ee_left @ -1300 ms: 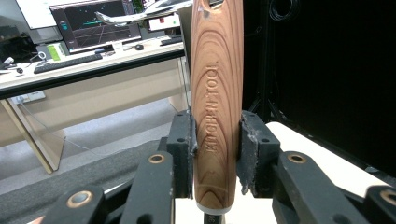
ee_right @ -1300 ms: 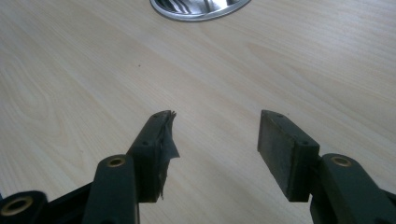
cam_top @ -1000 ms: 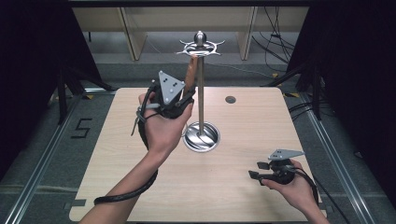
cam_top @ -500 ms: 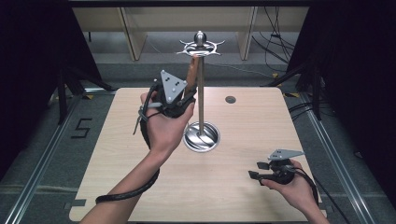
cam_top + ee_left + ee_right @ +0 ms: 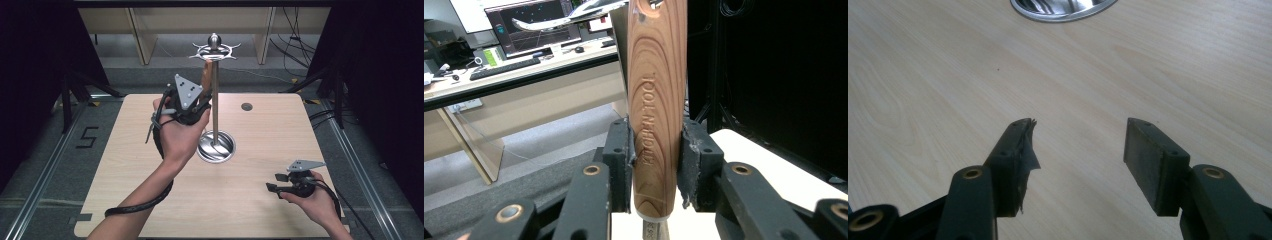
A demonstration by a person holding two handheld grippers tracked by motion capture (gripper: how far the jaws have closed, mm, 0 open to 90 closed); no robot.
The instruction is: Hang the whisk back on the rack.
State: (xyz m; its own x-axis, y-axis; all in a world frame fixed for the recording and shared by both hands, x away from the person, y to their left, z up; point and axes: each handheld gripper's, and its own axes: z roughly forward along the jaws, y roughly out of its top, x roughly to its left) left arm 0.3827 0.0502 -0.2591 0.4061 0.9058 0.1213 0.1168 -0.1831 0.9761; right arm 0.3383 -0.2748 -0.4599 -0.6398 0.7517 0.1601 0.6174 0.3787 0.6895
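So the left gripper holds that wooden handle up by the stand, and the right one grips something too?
Not quite. The right gripper is open over the table, as the right gripper view shows. The left gripper does clamp the wooden handle beside the stand.

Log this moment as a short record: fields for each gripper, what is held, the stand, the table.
left gripper: raised beside the stand's pole, shut on the wooden handle
wooden handle: upright, stamped KITCHEN TOOL, hole near its top
right gripper: low over the table's near right part, open, holding nothing
stand: metal pole on a round shiny base, hook ring at the top
table: light wood, dark round spot near its far edge
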